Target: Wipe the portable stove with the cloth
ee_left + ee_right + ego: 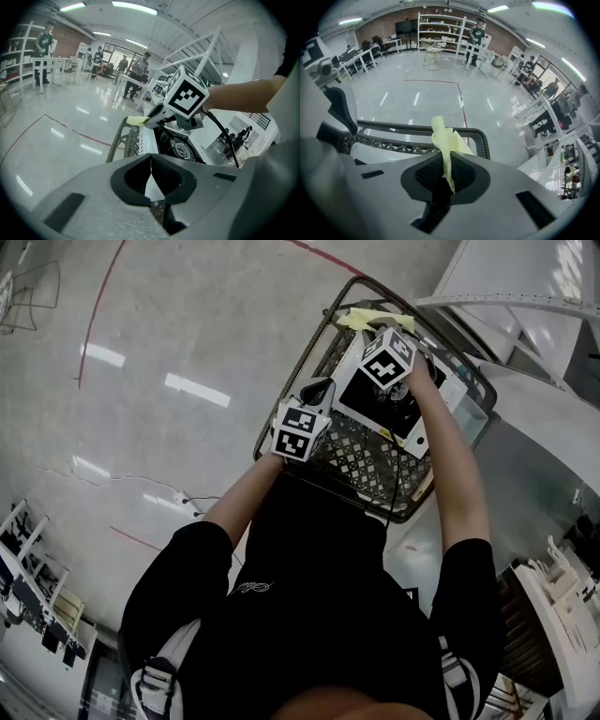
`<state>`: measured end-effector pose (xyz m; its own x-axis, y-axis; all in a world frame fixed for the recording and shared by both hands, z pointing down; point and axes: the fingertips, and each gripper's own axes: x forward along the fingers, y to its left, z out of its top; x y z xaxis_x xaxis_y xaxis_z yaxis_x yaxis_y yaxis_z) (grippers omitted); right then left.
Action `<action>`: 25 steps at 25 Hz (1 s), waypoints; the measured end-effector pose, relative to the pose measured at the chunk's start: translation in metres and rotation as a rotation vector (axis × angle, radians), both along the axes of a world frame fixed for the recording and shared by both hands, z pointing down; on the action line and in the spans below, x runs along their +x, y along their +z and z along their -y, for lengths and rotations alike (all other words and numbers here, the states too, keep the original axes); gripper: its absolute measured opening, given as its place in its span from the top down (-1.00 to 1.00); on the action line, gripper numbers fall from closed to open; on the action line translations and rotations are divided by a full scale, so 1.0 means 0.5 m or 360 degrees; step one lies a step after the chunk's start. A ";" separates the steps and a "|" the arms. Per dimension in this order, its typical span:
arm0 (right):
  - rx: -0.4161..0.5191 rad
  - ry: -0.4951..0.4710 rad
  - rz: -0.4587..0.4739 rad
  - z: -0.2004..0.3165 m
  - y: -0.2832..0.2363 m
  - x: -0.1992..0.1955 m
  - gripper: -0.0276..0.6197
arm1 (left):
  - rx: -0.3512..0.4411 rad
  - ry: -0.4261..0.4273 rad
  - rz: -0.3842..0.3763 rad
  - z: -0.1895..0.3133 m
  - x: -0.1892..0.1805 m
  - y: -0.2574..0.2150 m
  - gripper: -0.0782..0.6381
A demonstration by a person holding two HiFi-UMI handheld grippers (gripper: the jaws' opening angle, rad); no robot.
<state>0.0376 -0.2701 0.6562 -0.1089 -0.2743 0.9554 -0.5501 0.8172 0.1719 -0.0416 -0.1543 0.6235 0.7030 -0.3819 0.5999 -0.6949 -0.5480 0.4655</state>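
The white portable stove [373, 397] with its black burner [181, 148] lies in a dark mesh basket [361, 461] on the floor. A pale yellow cloth [445, 139] sticks up from my right gripper [446, 161], whose jaws are shut on it. In the head view that right gripper [371, 327] is over the stove's far end, the cloth [359, 318] by the basket rim. My left gripper [151, 158] is shut with nothing in it and hovers at the basket's near left side, pointing at the stove. The head view shows the left gripper [317, 392] beside the stove's left edge.
The basket rim [417, 126] curves just beyond the cloth. A white stair frame [525, 296] rises to the right of the basket. Polished floor with red lines [94, 315] spreads left. Several people, tables [129, 82] and shelves [440, 28] stand far off.
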 end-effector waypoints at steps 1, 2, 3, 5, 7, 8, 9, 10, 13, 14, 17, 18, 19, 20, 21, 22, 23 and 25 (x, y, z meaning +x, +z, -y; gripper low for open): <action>-0.0014 -0.0023 -0.0004 -0.005 0.000 -0.004 0.82 | 0.0003 0.0003 0.0000 -0.002 0.000 -0.001 0.73; -0.0032 -0.0033 0.0001 -0.012 0.000 -0.008 0.82 | 0.0009 0.0007 0.0003 -0.005 -0.001 -0.002 0.73; -0.0051 -0.0032 0.0013 -0.019 0.001 -0.013 0.82 | 0.0013 0.0009 0.0008 -0.008 -0.003 -0.002 0.73; -0.0084 -0.0021 0.0036 -0.037 0.003 -0.023 0.82 | 0.0011 0.0003 0.0016 -0.017 -0.008 0.000 0.73; -0.0097 -0.0003 0.0054 -0.052 0.004 -0.031 0.82 | 0.0009 -0.0004 0.0023 -0.025 -0.013 0.004 0.73; -0.0097 0.0013 0.0064 -0.056 0.005 -0.034 0.82 | 0.0012 -0.0009 0.0027 -0.028 -0.016 0.006 0.73; -0.0098 0.0038 0.0078 -0.061 0.005 -0.037 0.82 | 0.0018 -0.0017 0.0030 -0.031 -0.020 0.007 0.73; -0.0101 0.0069 0.0097 -0.065 0.004 -0.041 0.82 | 0.0024 -0.0025 0.0032 -0.033 -0.024 0.008 0.73; -0.0116 0.0168 0.0163 -0.086 0.001 -0.054 0.82 | 0.0003 -0.0042 0.0040 -0.050 -0.035 0.011 0.73; -0.0124 0.0189 0.0185 -0.096 -0.001 -0.059 0.82 | -0.0005 -0.0047 0.0040 -0.056 -0.037 0.012 0.73; -0.0125 0.0207 0.0230 -0.125 -0.004 -0.076 0.82 | -0.0019 -0.0066 0.0040 -0.071 -0.043 0.016 0.73; -0.0118 0.0205 0.0238 -0.134 -0.005 -0.080 0.82 | -0.0021 -0.0072 0.0044 -0.076 -0.045 0.018 0.73; -0.0112 0.0205 0.0245 -0.142 -0.005 -0.083 0.82 | -0.0024 -0.0076 0.0048 -0.082 -0.046 0.021 0.73; -0.0108 0.0210 0.0254 -0.150 -0.005 -0.084 0.82 | -0.0026 -0.0078 0.0054 -0.088 -0.047 0.023 0.73; -0.0107 0.0219 0.0264 -0.157 -0.005 -0.085 0.82 | -0.0027 -0.0079 0.0061 -0.093 -0.048 0.026 0.73; -0.0108 0.0232 0.0276 -0.162 -0.005 -0.086 0.82 | -0.0028 -0.0080 0.0069 -0.097 -0.051 0.028 0.73; -0.0109 0.0246 0.0288 -0.168 -0.005 -0.088 0.82 | -0.0029 -0.0084 0.0078 -0.100 -0.055 0.030 0.73; -0.0112 0.0259 0.0303 -0.184 -0.004 -0.097 0.81 | -0.0033 -0.0098 0.0089 -0.111 -0.065 0.034 0.73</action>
<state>-0.0107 -0.1781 0.6540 -0.2485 -0.2367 0.9393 -0.6922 0.7217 -0.0013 -0.0741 -0.0989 0.6403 0.6436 -0.4106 0.6459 -0.7524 -0.4941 0.4356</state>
